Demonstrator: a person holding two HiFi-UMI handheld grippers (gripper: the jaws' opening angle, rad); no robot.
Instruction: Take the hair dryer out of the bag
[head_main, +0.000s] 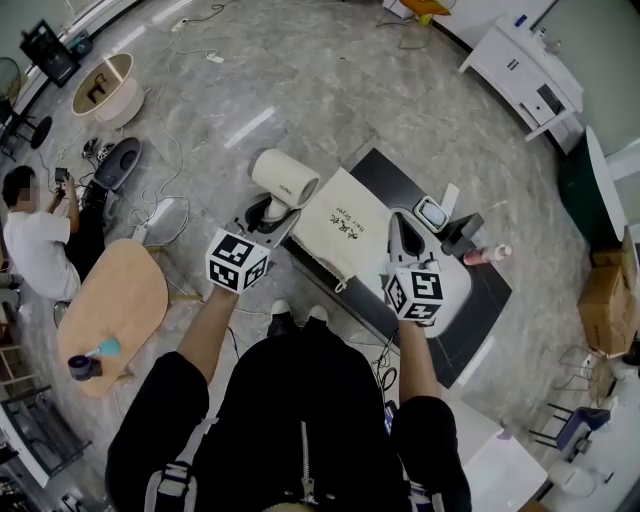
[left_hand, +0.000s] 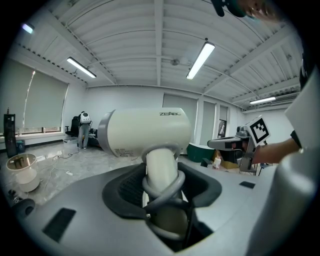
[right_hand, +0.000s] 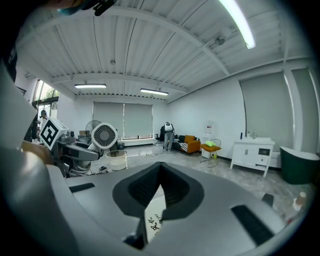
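In the head view my left gripper (head_main: 268, 212) is shut on the handle of a cream hair dryer (head_main: 284, 178), holding it up clear of the bag. In the left gripper view the dryer (left_hand: 145, 132) stands upright, its handle (left_hand: 161, 167) wrapped in grey cord between the jaws of that gripper (left_hand: 161, 187). The cream cloth bag (head_main: 345, 228) with black print hangs to the right of the dryer. My right gripper (head_main: 397, 228) is shut on its edge. In the right gripper view a strip of bag fabric (right_hand: 155, 220) is pinched in this gripper (right_hand: 159, 175), and the dryer's rear grille (right_hand: 104, 135) shows at left.
A black table (head_main: 470, 300) lies under the bag, with a small white device (head_main: 433, 213) and a pink bottle (head_main: 487, 255) on it. At left are an oval wooden table (head_main: 115, 300) and a seated person (head_main: 35, 240). A white cabinet (head_main: 520, 65) stands far right.
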